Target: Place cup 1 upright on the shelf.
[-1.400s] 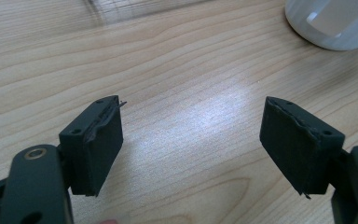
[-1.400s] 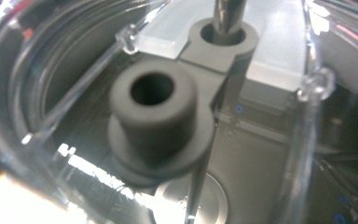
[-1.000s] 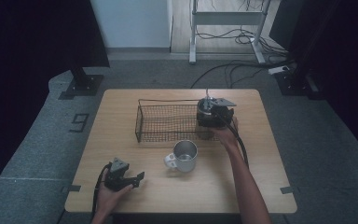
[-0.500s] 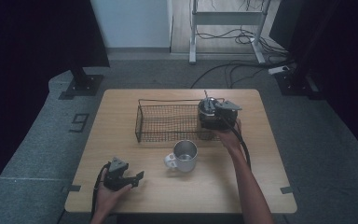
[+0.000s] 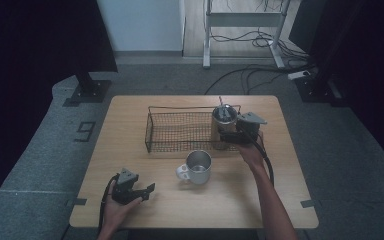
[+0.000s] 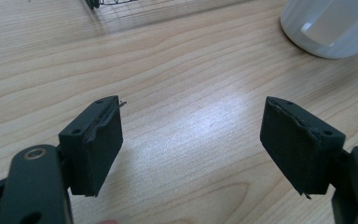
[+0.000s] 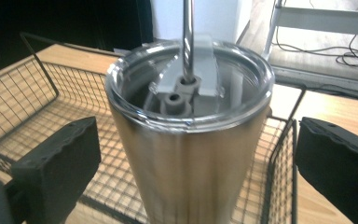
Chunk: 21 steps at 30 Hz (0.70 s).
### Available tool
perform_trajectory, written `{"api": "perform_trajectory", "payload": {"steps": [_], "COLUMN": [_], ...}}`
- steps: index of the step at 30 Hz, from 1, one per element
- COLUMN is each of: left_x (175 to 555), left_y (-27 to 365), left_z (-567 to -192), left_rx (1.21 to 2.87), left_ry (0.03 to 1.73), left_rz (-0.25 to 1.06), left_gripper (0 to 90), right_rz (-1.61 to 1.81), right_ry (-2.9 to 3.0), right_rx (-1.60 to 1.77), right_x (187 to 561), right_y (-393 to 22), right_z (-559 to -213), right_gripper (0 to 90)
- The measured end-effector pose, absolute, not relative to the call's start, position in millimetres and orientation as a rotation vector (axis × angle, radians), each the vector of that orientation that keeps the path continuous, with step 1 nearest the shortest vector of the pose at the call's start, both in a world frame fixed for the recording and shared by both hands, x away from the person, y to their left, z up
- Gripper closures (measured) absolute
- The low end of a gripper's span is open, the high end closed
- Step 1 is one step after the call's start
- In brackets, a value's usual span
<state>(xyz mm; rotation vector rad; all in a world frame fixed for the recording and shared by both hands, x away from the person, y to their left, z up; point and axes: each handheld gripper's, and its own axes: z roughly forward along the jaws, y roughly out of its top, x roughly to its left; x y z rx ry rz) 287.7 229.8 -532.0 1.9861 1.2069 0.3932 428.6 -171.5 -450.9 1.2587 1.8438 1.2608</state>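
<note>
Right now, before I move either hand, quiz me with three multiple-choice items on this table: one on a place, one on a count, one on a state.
1. Where does the steel tumbler stand?
A. inside the wire basket, at its right end
B. on the bare table beside the mug
C. on the floor

2. How many drinking vessels are on the table?
A. one
B. two
C. four

3. How do the jaws of the right gripper stand?
A. pressed on the tumbler
B. apart, either side of the tumbler
C. shut on nothing

Answers: 1 A, the basket's mesh surrounds its base. 2 B, the tumbler and the mug. 3 B, a gap shows between each pad and the tumbler's wall.
</note>
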Motion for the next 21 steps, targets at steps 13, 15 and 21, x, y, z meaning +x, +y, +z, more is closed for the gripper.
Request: {"api": "perform_trajectory", "payload": {"steps": [13, 15, 21], "left_x": [285.7, 285.7, 285.0], "left_y": [225.6, 225.4, 225.4], "left_z": [-531.3, -531.2, -530.4], "left_rx": [1.99, 1.99, 1.989], "left_ry": [1.193, 1.192, 1.184], "left_rz": [0.401, 0.402, 0.403], "left_gripper": [21.3, 21.2, 21.3], "right_rz": [1.309, 1.315, 1.314], "right_ry": [1.818, 1.817, 1.839], "right_rx": [1.272, 1.274, 1.261], "right_x": [402.3, 397.6, 382.7], "right_y": [-193.7, -196.7, -201.5], "right_z": [-463.0, -465.0, -472.5], "right_gripper": [2.2, 2.5, 3.5]}}
